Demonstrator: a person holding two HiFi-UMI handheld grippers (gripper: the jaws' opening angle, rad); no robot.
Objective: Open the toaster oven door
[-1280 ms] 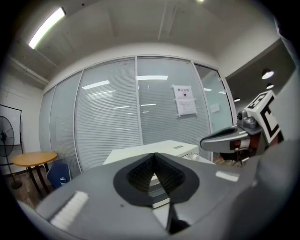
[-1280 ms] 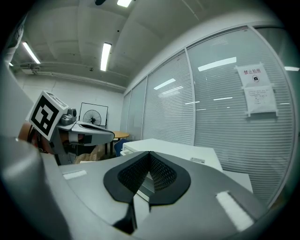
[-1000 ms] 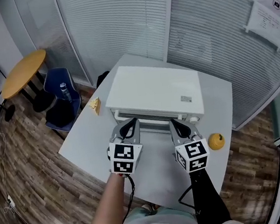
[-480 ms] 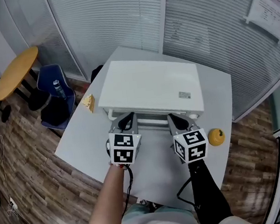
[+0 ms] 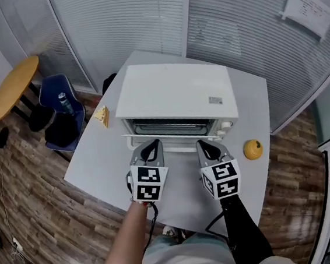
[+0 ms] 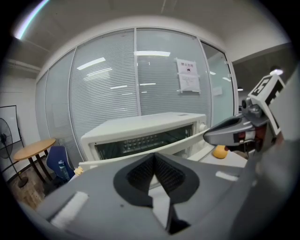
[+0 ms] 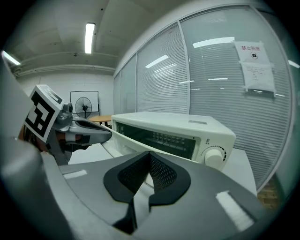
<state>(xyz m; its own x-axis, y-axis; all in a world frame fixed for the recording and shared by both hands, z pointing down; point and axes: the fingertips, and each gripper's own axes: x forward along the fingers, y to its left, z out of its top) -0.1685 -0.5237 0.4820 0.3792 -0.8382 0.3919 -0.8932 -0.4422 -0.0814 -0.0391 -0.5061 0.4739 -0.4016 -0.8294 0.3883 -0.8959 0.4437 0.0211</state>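
The white surface (image 5: 251,110) stands cornerwise to the blind-covered glass walls (image 5: 141,19), with its far edges close to them and its near edge at the person's body. The toaster oven (image 5: 175,89) fills the middle. Bare strips run down both sides of it, and a wider bare patch lies between the door and the near edge. The toaster oven door (image 5: 174,139) is tipped partway down and outward, with the dark inside showing above it. The left tongs (image 5: 150,150) and the right tongs (image 5: 208,148) sit side by side at the door's front edge, each drawn together on that edge, with bare door between them. A yellow round fruit (image 5: 252,149) lies just right of the door, near the surface's right edge. A yellow wedge (image 5: 101,116) sits at the left edge. The small label (image 5: 215,100) on the oven's top and the red-headed notice (image 7: 254,65) on the glass are too small to read
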